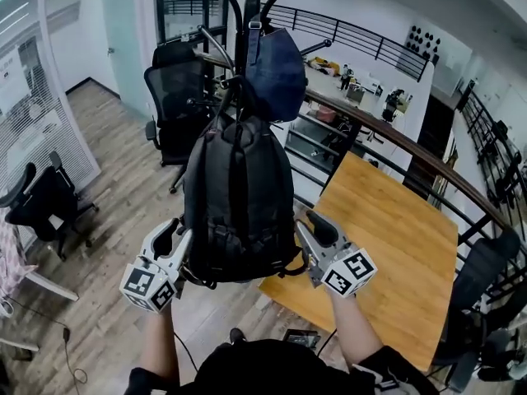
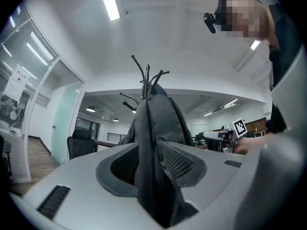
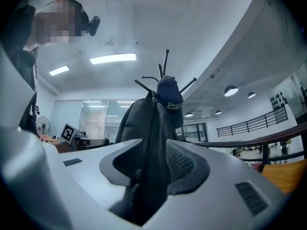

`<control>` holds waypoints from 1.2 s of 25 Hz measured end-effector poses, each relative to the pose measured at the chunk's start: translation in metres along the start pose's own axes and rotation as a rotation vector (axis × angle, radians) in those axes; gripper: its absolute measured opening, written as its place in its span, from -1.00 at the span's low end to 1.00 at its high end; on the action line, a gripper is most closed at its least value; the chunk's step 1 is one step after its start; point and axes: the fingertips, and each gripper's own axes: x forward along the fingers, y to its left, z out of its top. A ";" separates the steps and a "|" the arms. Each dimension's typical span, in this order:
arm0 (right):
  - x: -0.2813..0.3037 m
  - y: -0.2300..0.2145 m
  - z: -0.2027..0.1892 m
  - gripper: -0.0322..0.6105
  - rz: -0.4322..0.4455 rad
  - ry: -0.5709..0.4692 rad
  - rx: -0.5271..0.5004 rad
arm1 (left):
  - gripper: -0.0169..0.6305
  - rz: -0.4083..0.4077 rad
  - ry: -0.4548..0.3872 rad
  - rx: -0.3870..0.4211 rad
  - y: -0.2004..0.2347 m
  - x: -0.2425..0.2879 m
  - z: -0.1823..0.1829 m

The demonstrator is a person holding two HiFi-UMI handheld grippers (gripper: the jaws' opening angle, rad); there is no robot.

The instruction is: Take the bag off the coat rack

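Observation:
A black backpack (image 1: 239,196) hangs from the black coat rack (image 1: 251,6), just under a dark blue cap (image 1: 276,72). My left gripper (image 1: 177,237) sits at the bag's lower left side and my right gripper (image 1: 309,229) at its lower right. In the left gripper view, a fold of the backpack (image 2: 156,143) runs between the jaws of the left gripper (image 2: 148,162); a gap shows beside one pad, so the jaws stand open. In the right gripper view, the backpack (image 3: 151,138) likewise passes through the open right gripper (image 3: 151,164), with the cap (image 3: 170,99) above.
A wooden table (image 1: 387,253) stands to the right, bounded by a black railing (image 1: 395,138) with a drop behind it. Black office chairs (image 1: 177,97) stand behind the rack, and another chair (image 1: 45,204) is at the left. A glass partition lines the far left.

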 end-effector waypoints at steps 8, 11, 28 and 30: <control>0.042 -0.012 -0.004 -0.33 -0.001 0.109 -0.032 | -0.39 -0.070 0.045 -0.010 0.012 0.030 -0.004; 0.050 -0.018 -0.009 -0.29 0.032 0.103 0.002 | -0.38 -0.068 0.070 -0.010 0.017 0.041 -0.009; 0.068 -0.013 -0.017 -0.27 0.165 0.167 0.023 | -0.43 -0.019 0.136 -0.075 0.018 0.048 -0.020; 0.068 -0.013 -0.017 -0.32 0.145 0.165 0.003 | -0.46 -0.016 0.130 -0.069 0.016 0.047 -0.020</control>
